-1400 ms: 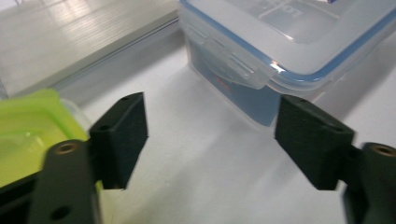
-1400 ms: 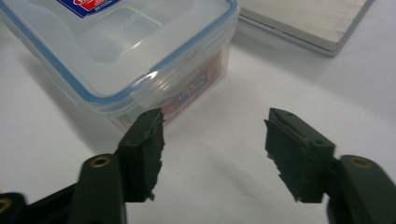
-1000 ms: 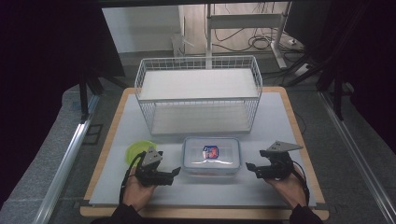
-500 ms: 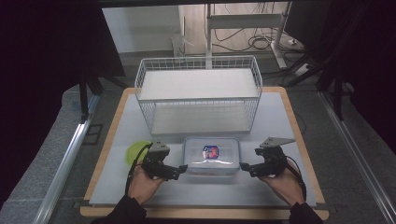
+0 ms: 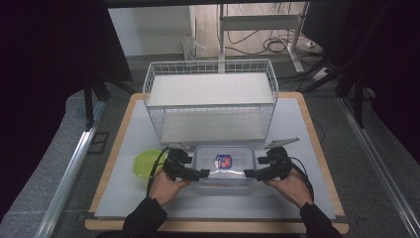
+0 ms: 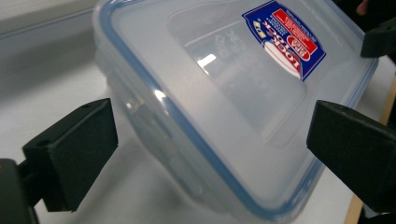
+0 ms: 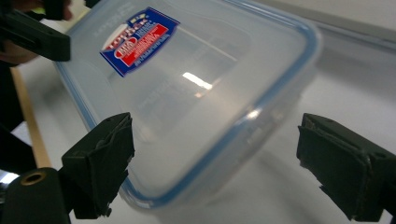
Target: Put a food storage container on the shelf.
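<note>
White table (image 5: 297, 198) | clear lidded container (image 5: 225, 166) lies lengthwise between both claws | left claw (image 5: 203, 173) open at its left end | right claw (image 5: 246, 174) open at its right end

Left tongs (image 5: 200, 173) and right tongs (image 5: 250, 174): each unit consists of a black body with two black jaws. In the gripper views the jaws appear as blocky matte rectangular pads. The left unit's pad carries small round holes on its face; the right unit's jaw shows a round brass-coloured bore near its base. A grey three-cornered plate (image 5: 281, 143) sits on top of the right unit. A black cable (image 5: 153, 166) trails from each body. The person wears dark long sleeves (image 5: 143, 218).
</note>
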{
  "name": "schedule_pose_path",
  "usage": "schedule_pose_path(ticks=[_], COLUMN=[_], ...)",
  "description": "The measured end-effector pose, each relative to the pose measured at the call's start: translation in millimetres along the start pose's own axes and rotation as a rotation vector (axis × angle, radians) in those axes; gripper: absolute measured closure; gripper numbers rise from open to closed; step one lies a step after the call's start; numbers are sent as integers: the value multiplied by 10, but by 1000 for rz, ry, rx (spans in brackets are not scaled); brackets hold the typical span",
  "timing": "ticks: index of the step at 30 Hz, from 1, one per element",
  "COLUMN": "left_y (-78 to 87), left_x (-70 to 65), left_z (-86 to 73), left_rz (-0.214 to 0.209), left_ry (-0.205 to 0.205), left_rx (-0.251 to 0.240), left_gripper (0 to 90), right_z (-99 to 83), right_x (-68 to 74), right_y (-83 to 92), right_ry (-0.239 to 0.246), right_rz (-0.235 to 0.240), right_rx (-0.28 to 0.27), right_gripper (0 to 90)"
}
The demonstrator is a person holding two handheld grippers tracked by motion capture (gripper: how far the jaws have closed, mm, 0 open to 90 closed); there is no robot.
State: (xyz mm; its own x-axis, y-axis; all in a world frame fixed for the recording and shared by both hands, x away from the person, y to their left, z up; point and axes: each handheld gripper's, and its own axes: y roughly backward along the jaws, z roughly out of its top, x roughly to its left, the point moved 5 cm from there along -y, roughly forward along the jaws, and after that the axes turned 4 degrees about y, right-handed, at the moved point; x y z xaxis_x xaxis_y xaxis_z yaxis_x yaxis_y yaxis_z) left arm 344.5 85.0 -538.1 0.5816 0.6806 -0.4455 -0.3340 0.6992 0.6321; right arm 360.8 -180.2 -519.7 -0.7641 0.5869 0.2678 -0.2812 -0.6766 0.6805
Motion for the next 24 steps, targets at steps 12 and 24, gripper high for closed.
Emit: schedule_pose_path(ticks=[12, 24], left_y=[-61, 244], left_x=[-58, -129], left_z=[14, -158], left_rz=[-11, -22], left_ry=[21, -26], left_rx=[36, -88], left_gripper=[0, 279], right_z=[17, -91], right_x=[15, 153], right_y=[-80, 157], right_ry=[-74, -51], right_rz=[74, 47], right_rx=[31, -42], right_gripper=[131, 370])
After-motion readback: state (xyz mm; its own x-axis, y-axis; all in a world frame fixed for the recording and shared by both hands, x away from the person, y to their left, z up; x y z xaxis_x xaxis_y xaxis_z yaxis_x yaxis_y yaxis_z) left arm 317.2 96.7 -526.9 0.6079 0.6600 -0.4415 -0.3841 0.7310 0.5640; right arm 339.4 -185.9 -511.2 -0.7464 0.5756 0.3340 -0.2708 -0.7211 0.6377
